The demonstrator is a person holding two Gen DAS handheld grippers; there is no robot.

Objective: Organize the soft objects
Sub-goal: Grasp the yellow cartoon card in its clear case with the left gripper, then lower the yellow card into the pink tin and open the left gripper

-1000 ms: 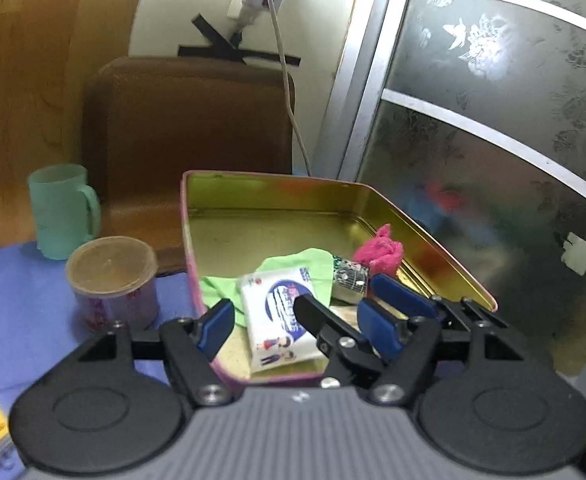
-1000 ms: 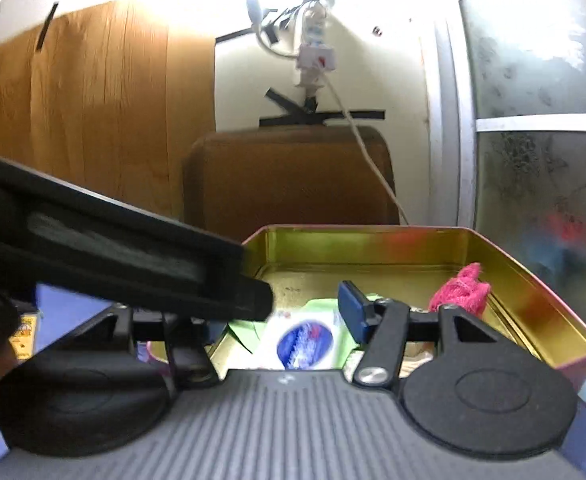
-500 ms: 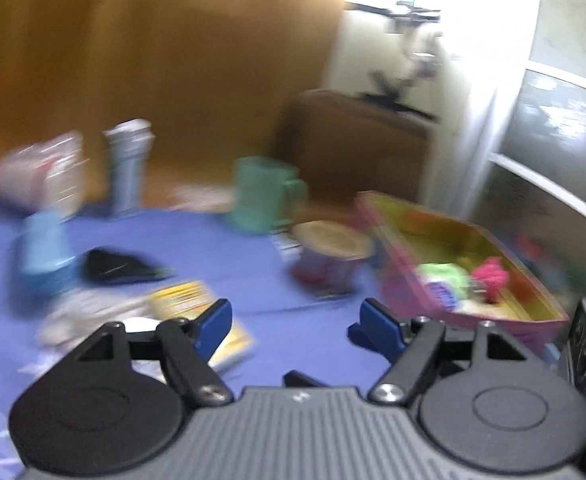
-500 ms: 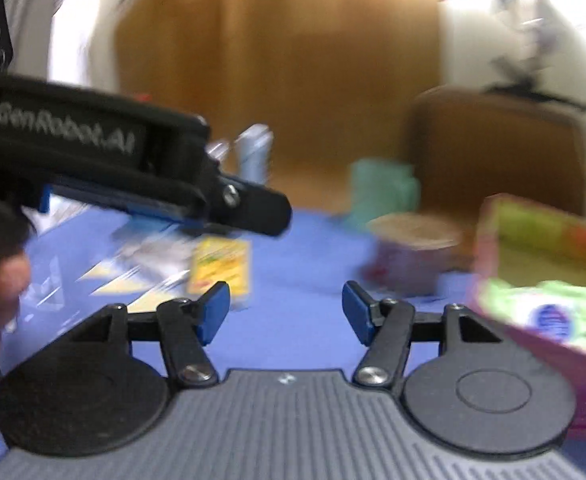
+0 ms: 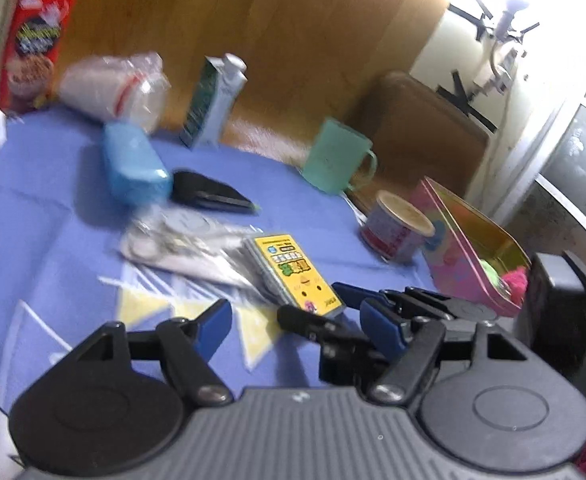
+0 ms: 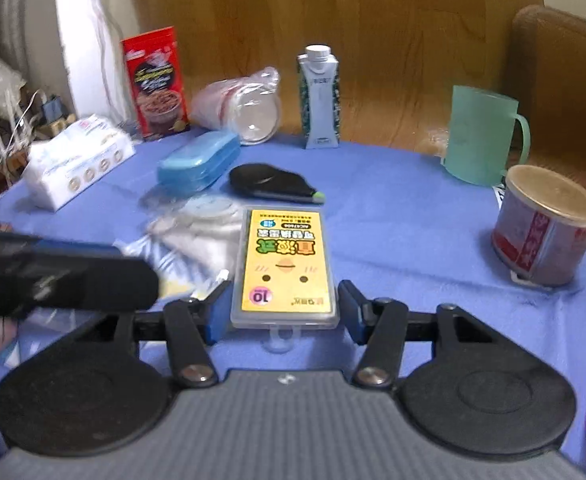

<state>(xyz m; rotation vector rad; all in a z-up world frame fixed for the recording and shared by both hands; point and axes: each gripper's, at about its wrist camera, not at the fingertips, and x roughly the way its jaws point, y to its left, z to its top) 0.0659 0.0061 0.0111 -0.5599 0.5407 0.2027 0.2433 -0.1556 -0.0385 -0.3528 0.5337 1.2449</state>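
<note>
A yellow flat pack [image 6: 285, 264] in a clear case lies on the blue tablecloth. My right gripper [image 6: 284, 312] straddles its near end, and its jaws are closing, with the blue pads at the pack's two sides. In the left wrist view the same pack [image 5: 293, 276] sits just ahead of my left gripper [image 5: 297, 326], which is open and empty. The right gripper's fingers [image 5: 373, 300] reach in beside it. The pink tin [image 5: 453, 240] at the right holds a green cloth [image 5: 493, 270] and a pink soft thing [image 5: 515, 280].
On the cloth stand a green mug [image 6: 481, 136], a lidded can [image 6: 545, 224], a carton [image 6: 319, 96], a red box [image 6: 155, 80], a tissue pack [image 6: 77, 160], a blue case [image 6: 199, 164], a black pouch [image 6: 269, 182] and crumpled clear bags [image 6: 197, 228]. The left gripper's body [image 6: 53, 276] crosses the left side.
Both views have swung left from the tin to the middle of the table. The right gripper has come down around the yellow pack and its jaws have narrowed.
</note>
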